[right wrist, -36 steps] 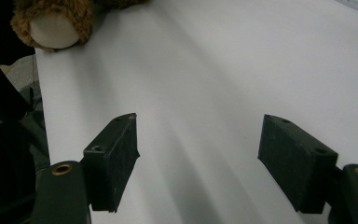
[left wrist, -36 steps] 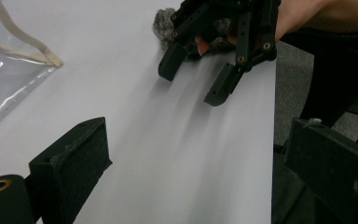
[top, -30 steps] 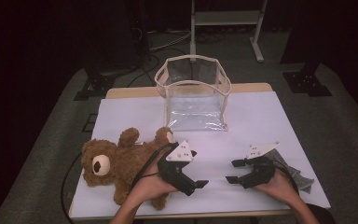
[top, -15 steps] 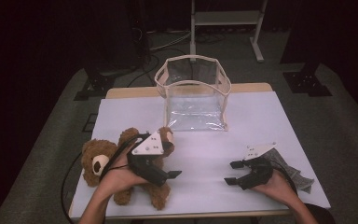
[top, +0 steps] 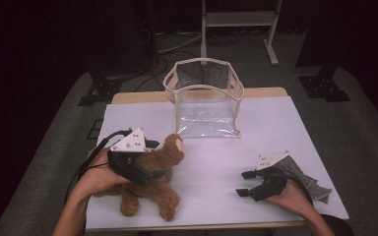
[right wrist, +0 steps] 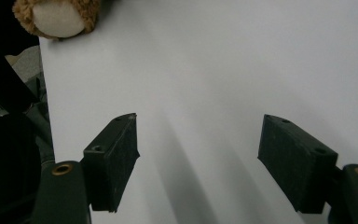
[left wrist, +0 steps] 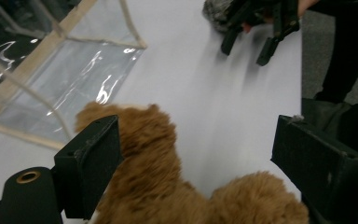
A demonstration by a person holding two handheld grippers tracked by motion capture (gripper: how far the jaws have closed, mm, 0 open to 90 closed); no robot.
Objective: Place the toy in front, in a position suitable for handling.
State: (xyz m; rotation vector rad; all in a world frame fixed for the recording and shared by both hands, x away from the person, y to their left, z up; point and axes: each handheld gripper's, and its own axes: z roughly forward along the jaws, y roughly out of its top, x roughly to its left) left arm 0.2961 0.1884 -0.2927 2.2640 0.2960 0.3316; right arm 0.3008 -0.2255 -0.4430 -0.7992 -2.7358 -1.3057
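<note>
1. Over the teddy bear (top: 150,184) at the tabletop's (top: 275,128) near left, my left fingers (left wrist: 93,163) have just been narrowing, fur between them, not yet pinched.
2. My right gripper (top: 248,184) rests opposite, fingers wide, holding nothing.
3. Behind the bear stands a clear bag (top: 204,103).

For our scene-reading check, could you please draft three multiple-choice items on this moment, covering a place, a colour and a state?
1. Where does the clear bag stand? A far middle of the table B near right corner C on the floor
2. What colour is the teddy bear? A white B brown C blue
3. How are the right hand-held gripper jaws? A clamped on cloth B gripping the bear C open, nothing between

A: it stands beyond the bear. B: brown fur. C: bare table shows between its jaws.
</note>
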